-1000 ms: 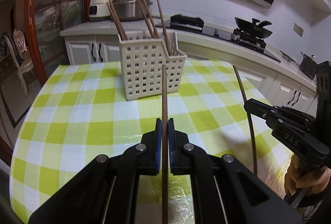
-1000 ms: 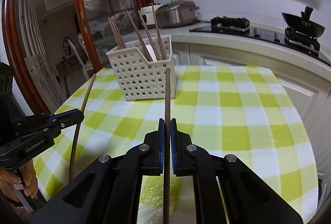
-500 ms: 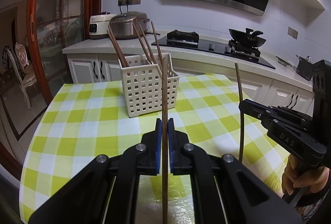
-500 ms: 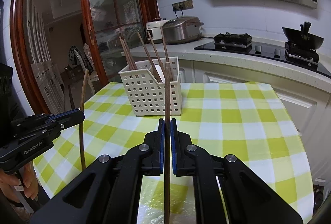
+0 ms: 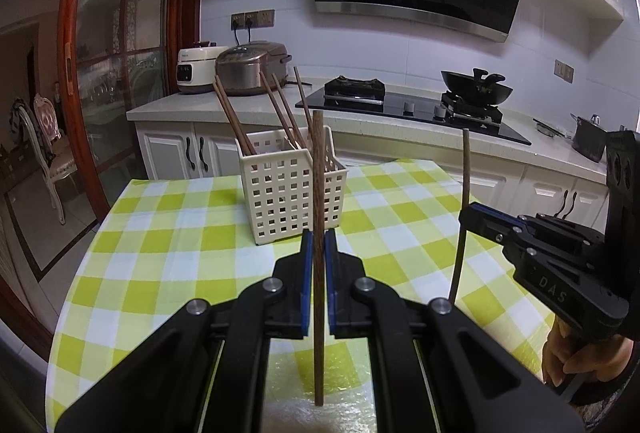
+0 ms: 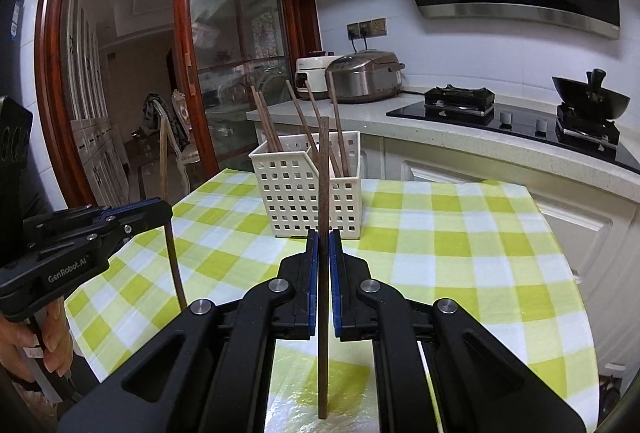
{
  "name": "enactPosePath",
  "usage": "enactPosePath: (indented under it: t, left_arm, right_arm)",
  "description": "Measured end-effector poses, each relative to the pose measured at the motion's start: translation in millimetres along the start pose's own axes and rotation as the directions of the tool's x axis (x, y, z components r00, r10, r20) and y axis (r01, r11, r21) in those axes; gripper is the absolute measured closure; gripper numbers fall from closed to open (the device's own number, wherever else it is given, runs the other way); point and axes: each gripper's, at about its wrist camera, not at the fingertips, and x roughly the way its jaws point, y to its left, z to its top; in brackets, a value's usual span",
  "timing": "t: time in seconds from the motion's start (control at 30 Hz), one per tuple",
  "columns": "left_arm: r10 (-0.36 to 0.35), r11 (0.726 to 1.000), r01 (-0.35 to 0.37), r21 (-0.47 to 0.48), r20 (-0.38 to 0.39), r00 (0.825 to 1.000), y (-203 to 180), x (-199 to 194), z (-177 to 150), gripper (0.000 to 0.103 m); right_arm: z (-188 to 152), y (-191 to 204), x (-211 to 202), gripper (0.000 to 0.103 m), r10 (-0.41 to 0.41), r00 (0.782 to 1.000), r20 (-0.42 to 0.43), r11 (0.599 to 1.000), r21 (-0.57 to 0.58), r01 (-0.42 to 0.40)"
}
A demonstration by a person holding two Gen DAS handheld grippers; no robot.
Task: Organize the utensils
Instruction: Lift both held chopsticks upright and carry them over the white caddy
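Note:
A white perforated utensil basket (image 5: 292,193) stands on the green-checked table and holds several brown chopsticks (image 5: 234,123); it also shows in the right wrist view (image 6: 308,189). My left gripper (image 5: 319,237) is shut on one brown chopstick (image 5: 318,173), held upright, well short of the basket. My right gripper (image 6: 324,237) is shut on another brown chopstick (image 6: 323,173), also upright. Each gripper shows in the other's view, the right gripper (image 5: 464,211) and the left gripper (image 6: 166,205), with their chopsticks.
The round table (image 5: 152,265) has a green and white checked cloth. Behind it runs a counter with two rice cookers (image 5: 252,67), a black hob and a wok (image 5: 476,87). A wooden glass door (image 6: 120,93) and a chair (image 5: 44,149) are at the left.
Both grippers have tilted upward and risen with their chopsticks, so the chopsticks stand more upright and the basket appears lower and farther. Both grips are unchanged.

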Motion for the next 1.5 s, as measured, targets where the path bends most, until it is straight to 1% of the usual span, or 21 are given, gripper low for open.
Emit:
enactPosePath:
  t: [0.37, 0.53, 1.03, 1.5]
  left_arm:
    - [0.003, 1.000, -0.003, 0.000, 0.020, 1.000, 2.4, -1.9, 1.1, 0.097]
    - [0.011, 1.000, -0.011, 0.001, 0.032, 0.999, 2.9, -2.4, 0.5, 0.097]
    - [0.005, 1.000, -0.005, 0.007, 0.041, 0.999, 1.0, -8.0, 2.0, 0.097]
    - [0.001, 1.000, -0.002, 0.026, 0.057, 0.998, -1.2, -6.5, 13.4, 0.097]
  right_arm:
    - [0.8, 7.9, -8.9, 0.096, 0.009, 0.999, 0.041, 1.000, -0.023, -0.008]
    - [0.2, 10.5, -9.4, 0.096, 0.009, 0.999, 0.043, 1.000, -0.025, -0.007]
    - [1.8, 11.0, -9.8, 0.096, 0.006, 0.999, 0.050, 1.000, -0.025, -0.004]
    - [26.7, 9.6, 2.2, 0.096, 0.006, 0.998, 0.057, 0.999, -0.052, -0.003]
